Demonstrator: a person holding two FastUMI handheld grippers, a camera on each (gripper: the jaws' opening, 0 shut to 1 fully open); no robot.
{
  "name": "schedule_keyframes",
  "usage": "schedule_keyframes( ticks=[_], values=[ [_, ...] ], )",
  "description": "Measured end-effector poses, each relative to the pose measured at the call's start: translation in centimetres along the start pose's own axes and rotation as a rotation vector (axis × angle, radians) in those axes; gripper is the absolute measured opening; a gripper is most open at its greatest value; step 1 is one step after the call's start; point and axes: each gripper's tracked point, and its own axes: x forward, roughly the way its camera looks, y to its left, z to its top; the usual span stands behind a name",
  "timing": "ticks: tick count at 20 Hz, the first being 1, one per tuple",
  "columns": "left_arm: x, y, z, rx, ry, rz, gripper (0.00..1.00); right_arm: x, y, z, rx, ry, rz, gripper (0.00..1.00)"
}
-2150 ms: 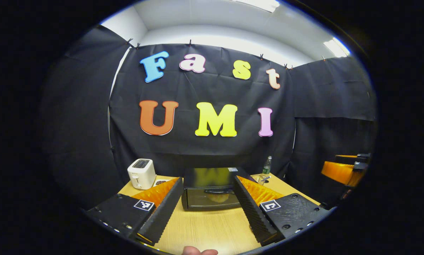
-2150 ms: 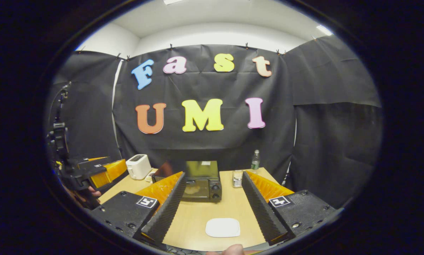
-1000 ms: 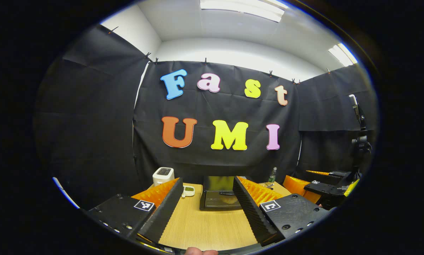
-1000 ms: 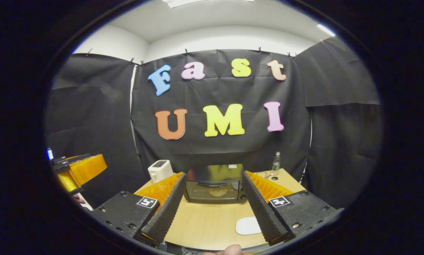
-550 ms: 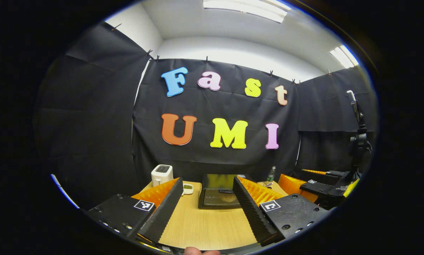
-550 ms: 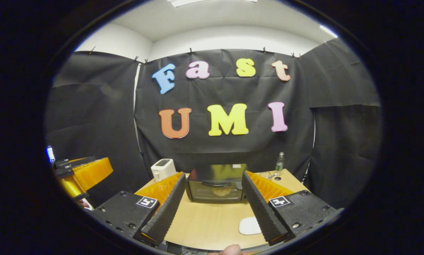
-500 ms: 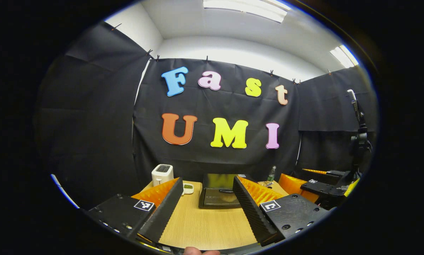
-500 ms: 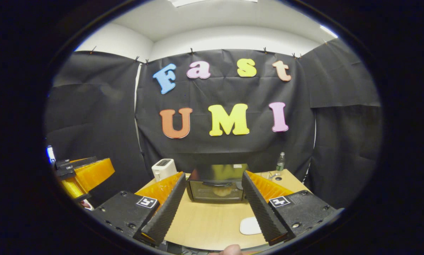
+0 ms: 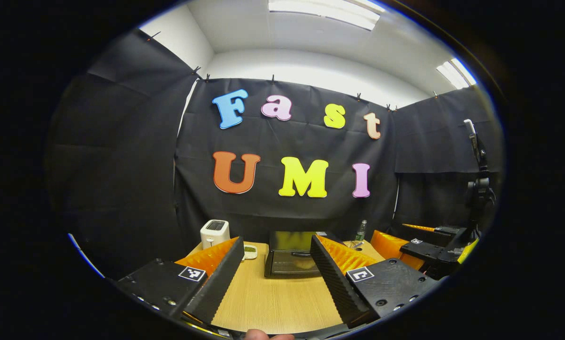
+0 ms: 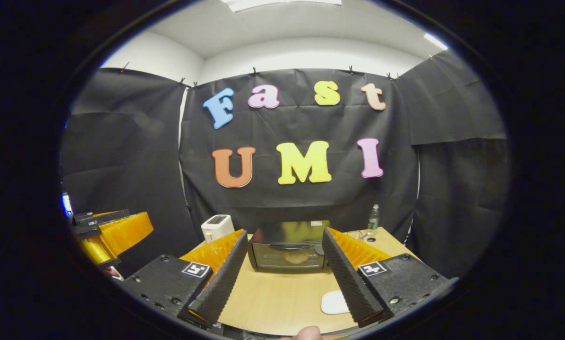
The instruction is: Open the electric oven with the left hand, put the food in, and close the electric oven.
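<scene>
The black electric oven (image 9: pixel 289 257) stands at the far side of the wooden table (image 9: pixel 273 302) with its door shut. Pale food (image 10: pixel 295 257) is visible behind the glass door of the oven (image 10: pixel 289 250). My left gripper (image 9: pixel 276 242) is open and empty, held well back from the oven over the table's near part. In the right gripper view the right gripper (image 10: pixel 285 233) is also open and empty, facing the oven from a distance. An empty white plate (image 10: pixel 334 302) lies on the table beside its right finger.
A white toaster (image 9: pixel 215 232) stands left of the oven, with a small white dish (image 9: pixel 250 251) near it. A plastic bottle (image 10: pixel 372 218) is at the back right. The right gripper (image 9: pixel 405 243) hovers at the right; the left gripper (image 10: pixel 117 229) hovers at the left.
Since two seconds ago both grippers have drawn back from the oven, and the right one has swung round to face it. In the last half second almost nothing moved.
</scene>
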Motion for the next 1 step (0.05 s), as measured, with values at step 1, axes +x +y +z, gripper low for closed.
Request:
schedule_keyframes(
  ticks=[1],
  values=[
    [0.08,-0.29,-0.11,0.003,0.001,-0.009,0.93,-0.09,-0.17,0.00,0.004,-0.007,-0.005,0.91]
  ],
)
